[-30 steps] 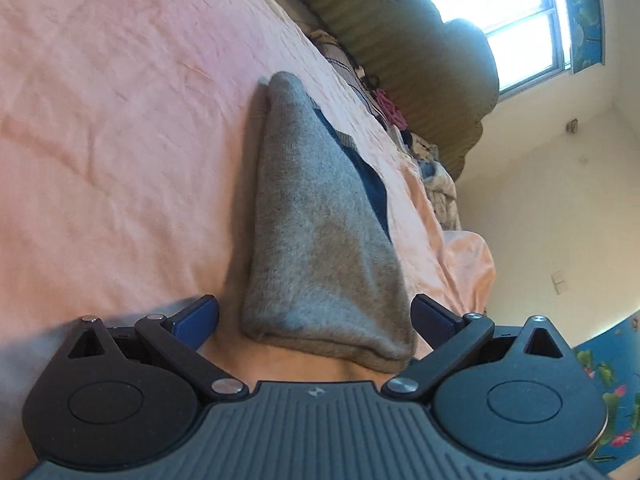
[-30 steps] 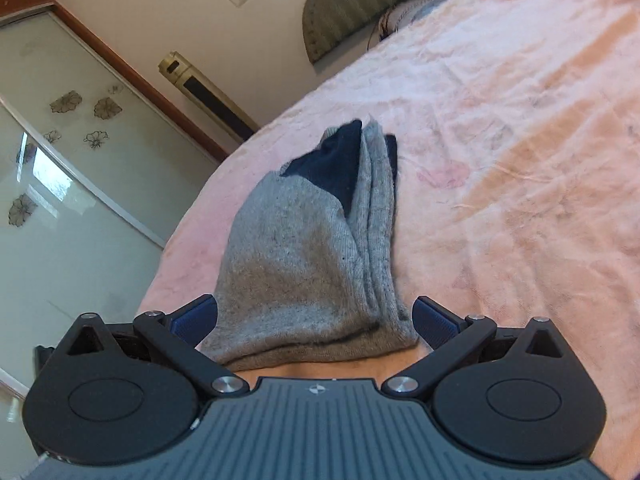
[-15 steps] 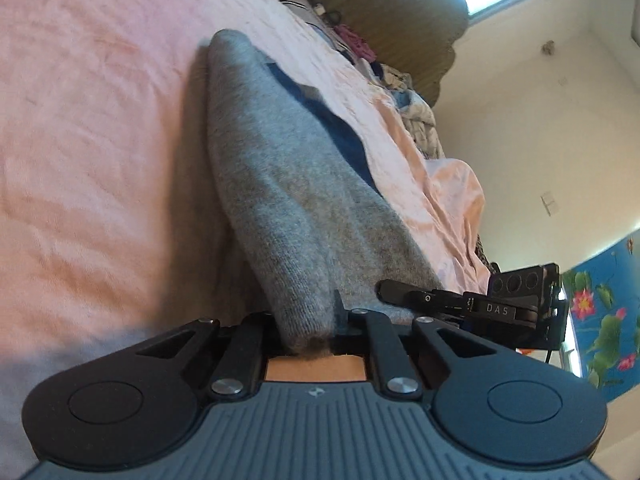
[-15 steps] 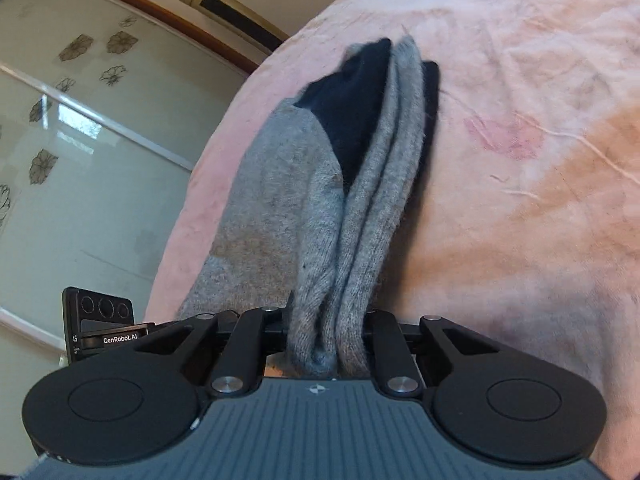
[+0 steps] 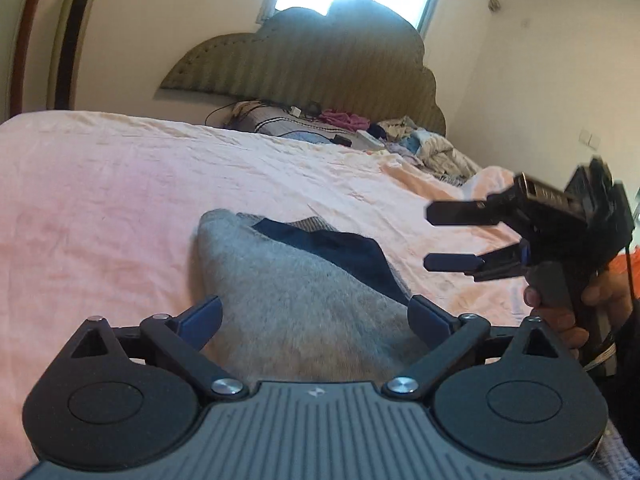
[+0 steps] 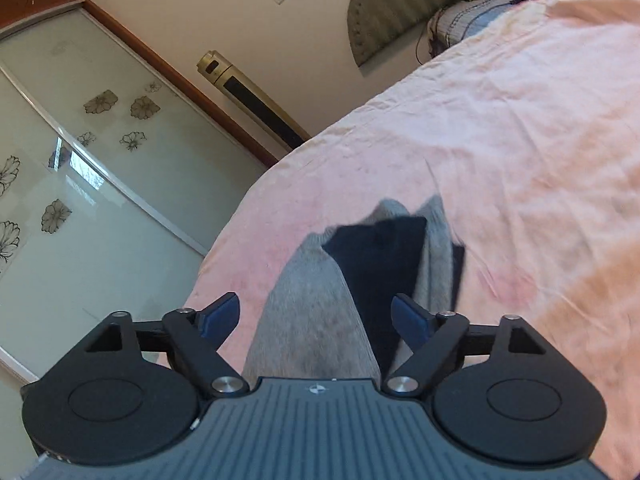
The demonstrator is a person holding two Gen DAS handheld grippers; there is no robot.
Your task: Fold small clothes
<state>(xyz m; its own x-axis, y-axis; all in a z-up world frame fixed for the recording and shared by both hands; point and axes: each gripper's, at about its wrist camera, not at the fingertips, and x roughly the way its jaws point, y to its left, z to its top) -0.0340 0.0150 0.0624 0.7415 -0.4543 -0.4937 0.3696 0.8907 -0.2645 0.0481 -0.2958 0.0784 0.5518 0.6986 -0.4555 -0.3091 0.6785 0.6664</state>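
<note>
The grey sock (image 5: 288, 300) lies folded near the bed's (image 5: 100, 200) left edge, open sheet to its right. Both the left gripper (image 5: 316, 316) and right gripper (image 6: 316, 316) are opening, their pads clear of the sock between them.

bare pink sheet (image 5: 120, 200) left, right claw (image 5: 448, 236) beside, clutter (image 5: 400, 136) far

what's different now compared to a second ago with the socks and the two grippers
Half a second ago both grippers were clamped on the near end of the grey socks. Now the left gripper and right gripper have let go; their jaws are opening and they have pulled up and away. The socks stay on the pink bedsheet.
</note>
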